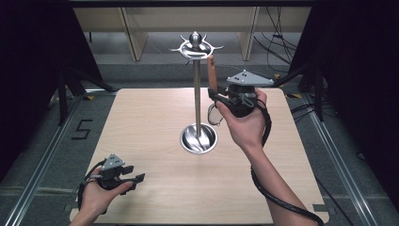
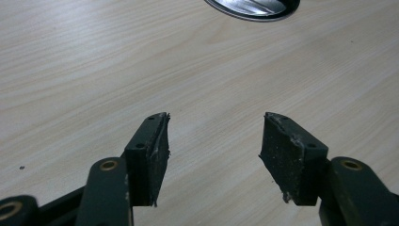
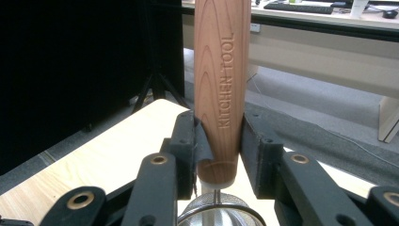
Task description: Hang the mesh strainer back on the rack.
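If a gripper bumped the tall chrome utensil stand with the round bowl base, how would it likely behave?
The tall chrome utensil stand probably tips rather than slides: its thin pole carries a hook crown high above a small round base. Polished metal looks slippery for the jaws. The wooden-handled mesh strainer, clamped by the right gripper, might swing and jostle it once hung.

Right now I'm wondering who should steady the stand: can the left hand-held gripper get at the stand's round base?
Probably yes. The left hand-held gripper is open and empty near the table's front edge, and bare table top lies between it and the stand's round base. It would need to move forward.
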Available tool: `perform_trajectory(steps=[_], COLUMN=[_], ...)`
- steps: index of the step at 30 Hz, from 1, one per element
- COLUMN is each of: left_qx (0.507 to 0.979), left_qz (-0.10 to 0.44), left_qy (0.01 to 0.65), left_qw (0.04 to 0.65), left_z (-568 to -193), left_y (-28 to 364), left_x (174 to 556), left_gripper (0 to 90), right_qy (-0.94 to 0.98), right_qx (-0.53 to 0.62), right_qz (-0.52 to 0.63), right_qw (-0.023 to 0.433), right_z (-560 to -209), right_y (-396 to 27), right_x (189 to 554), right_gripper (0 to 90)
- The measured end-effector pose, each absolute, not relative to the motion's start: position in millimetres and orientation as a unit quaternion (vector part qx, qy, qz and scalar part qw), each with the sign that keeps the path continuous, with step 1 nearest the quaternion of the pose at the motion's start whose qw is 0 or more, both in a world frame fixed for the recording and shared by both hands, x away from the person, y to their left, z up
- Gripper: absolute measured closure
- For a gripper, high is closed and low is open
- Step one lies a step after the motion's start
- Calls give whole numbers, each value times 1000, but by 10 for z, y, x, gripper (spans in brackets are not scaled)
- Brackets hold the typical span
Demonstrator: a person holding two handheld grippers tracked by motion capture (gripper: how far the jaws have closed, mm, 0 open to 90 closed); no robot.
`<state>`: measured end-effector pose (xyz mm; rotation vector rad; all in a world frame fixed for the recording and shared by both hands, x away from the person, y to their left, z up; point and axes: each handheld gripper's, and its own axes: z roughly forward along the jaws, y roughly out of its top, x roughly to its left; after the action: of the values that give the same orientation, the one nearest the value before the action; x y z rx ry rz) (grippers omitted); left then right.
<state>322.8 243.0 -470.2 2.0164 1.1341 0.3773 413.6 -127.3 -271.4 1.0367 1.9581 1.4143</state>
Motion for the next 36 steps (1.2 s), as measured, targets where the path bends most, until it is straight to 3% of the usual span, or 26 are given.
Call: perform_trajectory(steps=[13,19,29,36], left_qx=[792,790,790,791], left_qz=[149,147,151,150], left_qy=[448,448,451,447], left_qw=[389,391,387,390], left_z=[-4702,-4704,-4700,-4705], left_y=[2429,2426,2426,2431], left_x=[3226,3227,3224,3231], left_gripper=[409,409,409,409], right_qy=[724,727,727,726], right_qx=[372,376,355,359], right_qz=[519,520,523,521], right_qw=[262,245,268,269], right_z=[-2731,-2739,-2795,-2788], right_y=[-1256,-1229,-1296,-1390], right_x=[4169,4168,4179,4121], right_gripper=[688,677,416,384])
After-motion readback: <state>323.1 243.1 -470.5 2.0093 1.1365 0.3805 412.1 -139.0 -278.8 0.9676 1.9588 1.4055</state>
